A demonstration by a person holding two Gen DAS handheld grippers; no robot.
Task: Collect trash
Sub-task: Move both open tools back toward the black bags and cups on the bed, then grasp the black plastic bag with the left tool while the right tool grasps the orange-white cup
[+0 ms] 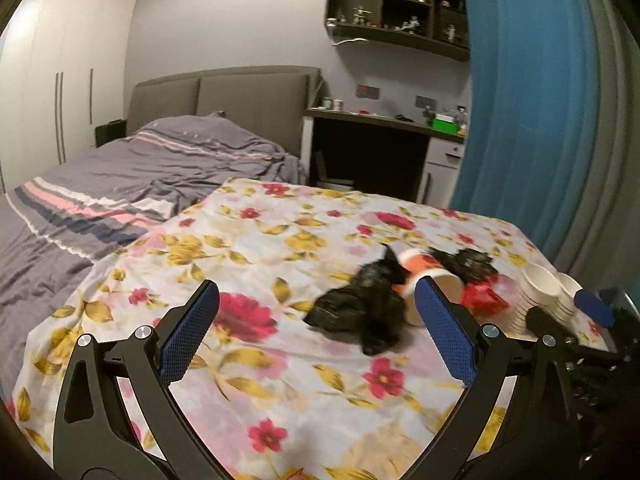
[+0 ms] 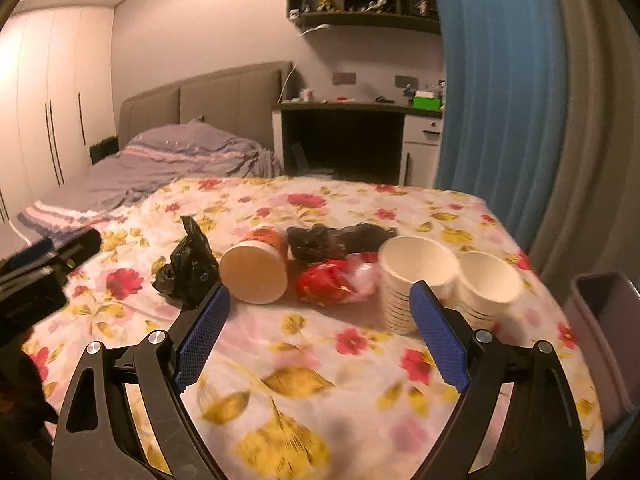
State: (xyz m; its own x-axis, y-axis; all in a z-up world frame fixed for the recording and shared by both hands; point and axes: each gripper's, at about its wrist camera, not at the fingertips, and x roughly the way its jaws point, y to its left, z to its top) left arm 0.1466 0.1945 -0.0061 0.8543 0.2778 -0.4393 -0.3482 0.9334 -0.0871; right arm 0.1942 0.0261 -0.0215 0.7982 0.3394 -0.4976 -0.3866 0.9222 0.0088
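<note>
Right tongs (image 2: 320, 328) gape; only this view shows the bin (image 2: 604, 336).

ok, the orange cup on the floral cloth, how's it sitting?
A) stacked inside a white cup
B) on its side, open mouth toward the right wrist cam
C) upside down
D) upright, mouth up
B: the orange cup lies on its side between a black bag and the red wrapper, its round open mouth facing the right wrist camera.

Shelf figurines (image 1: 404, 20) too small to identify; grey bin (image 2: 604, 340) cut off by frame edge.
</note>
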